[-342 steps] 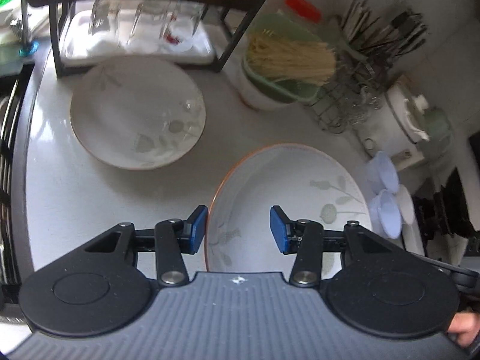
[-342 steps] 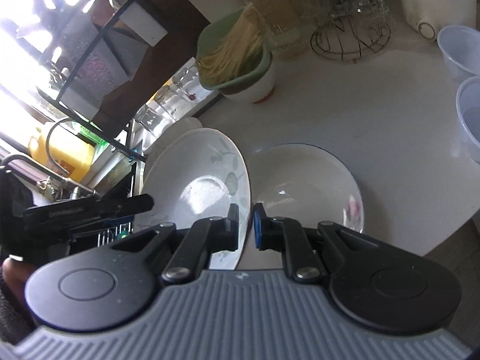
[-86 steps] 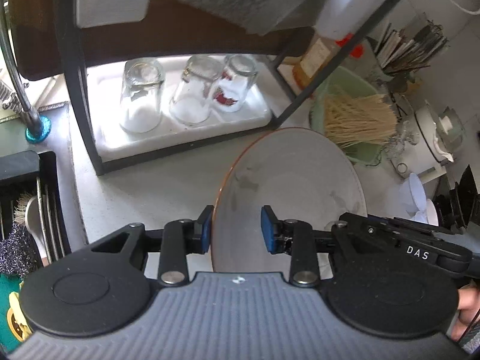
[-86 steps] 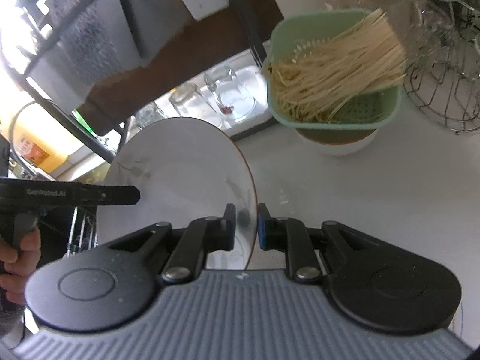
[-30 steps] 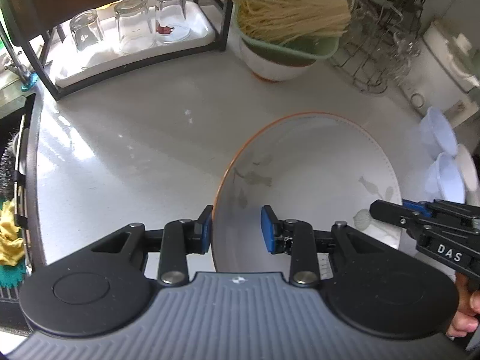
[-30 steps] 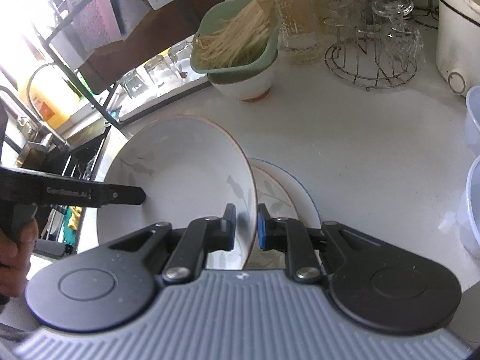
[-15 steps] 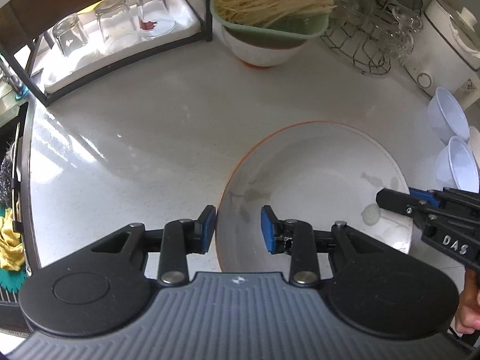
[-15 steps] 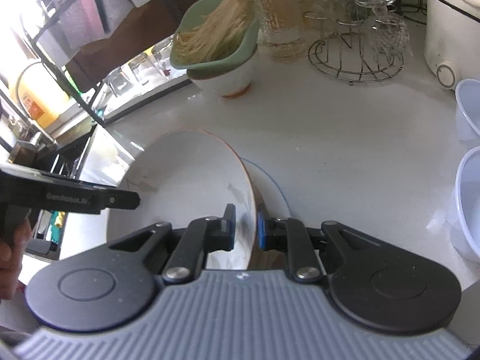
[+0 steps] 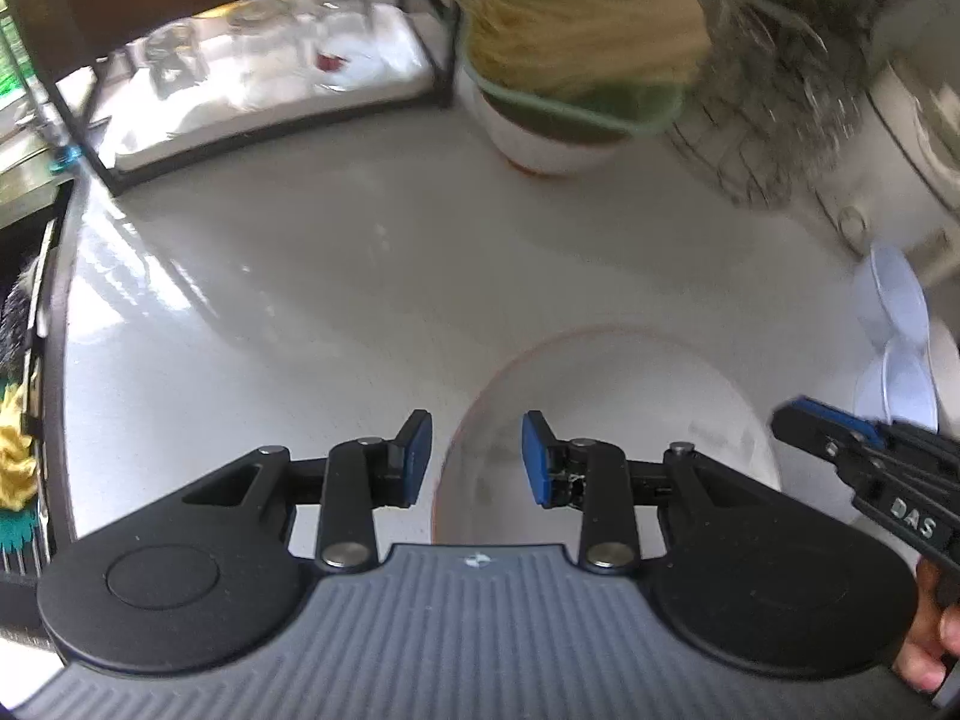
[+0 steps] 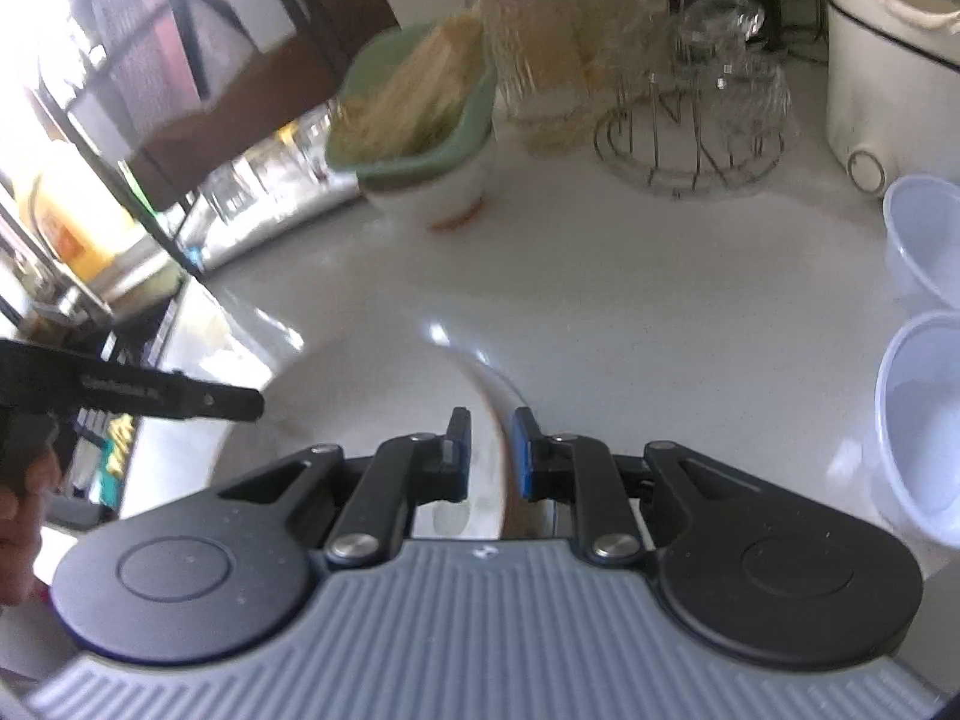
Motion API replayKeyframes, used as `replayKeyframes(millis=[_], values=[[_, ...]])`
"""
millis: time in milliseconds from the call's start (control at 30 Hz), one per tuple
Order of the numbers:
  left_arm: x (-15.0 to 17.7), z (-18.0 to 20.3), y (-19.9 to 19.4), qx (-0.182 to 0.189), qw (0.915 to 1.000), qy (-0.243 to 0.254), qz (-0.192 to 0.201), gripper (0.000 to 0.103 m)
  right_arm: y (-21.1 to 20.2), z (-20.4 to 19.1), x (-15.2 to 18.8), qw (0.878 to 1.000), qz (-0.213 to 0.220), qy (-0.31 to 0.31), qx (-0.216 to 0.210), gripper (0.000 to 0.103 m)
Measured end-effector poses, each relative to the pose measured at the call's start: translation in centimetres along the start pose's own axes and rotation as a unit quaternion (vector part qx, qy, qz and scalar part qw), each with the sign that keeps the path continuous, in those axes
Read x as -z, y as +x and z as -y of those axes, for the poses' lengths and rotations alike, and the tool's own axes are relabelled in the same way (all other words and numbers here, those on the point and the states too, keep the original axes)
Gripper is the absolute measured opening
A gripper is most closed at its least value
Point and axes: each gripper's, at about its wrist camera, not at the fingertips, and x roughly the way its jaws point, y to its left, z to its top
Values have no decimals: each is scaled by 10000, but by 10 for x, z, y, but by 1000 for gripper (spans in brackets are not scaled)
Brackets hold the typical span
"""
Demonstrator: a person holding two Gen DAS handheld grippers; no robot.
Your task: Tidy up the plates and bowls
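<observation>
Left wrist view: my left gripper (image 9: pixel 476 449) is spread apart, the plate (image 9: pixel 630 408) rim between its pads, not pinched.
My right gripper (image 10: pixel 492 455) straddles the plate (image 10: pixel 372 420) rim with small gaps either side, released. The plate lies low on the white counter (image 9: pixel 300 276); beyond stand a noodle strainer (image 10: pixel 420 114), glass rack (image 10: pixel 690 138) and plastic bowls (image 10: pixel 924 414).

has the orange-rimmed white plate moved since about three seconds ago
Yes. The orange-rimmed white plate came away from the black glass rack toward the near counter edge, now low beside the clear plastic bowls.
</observation>
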Motion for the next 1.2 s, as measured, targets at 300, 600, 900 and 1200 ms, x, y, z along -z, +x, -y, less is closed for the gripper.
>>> replayKeyframes(millis=[300, 600, 900, 1200], values=[[-1, 9, -31, 132, 9984, -284, 461, 37, -24, -6, -13, 9992, 320, -215, -78, 18], [8, 36, -79, 331, 9944, -332, 951, 37, -71, -10, -23, 9956, 847, -361, -173, 18], [35, 62, -113, 338, 9915, -277, 1224, 37, -105, -8, -12, 9927, 1071, -412, -371, 18], [69, 73, -112, 405, 9928, -279, 1093, 37, -117, 1, 15, 9947, 916, -427, -209, 18]])
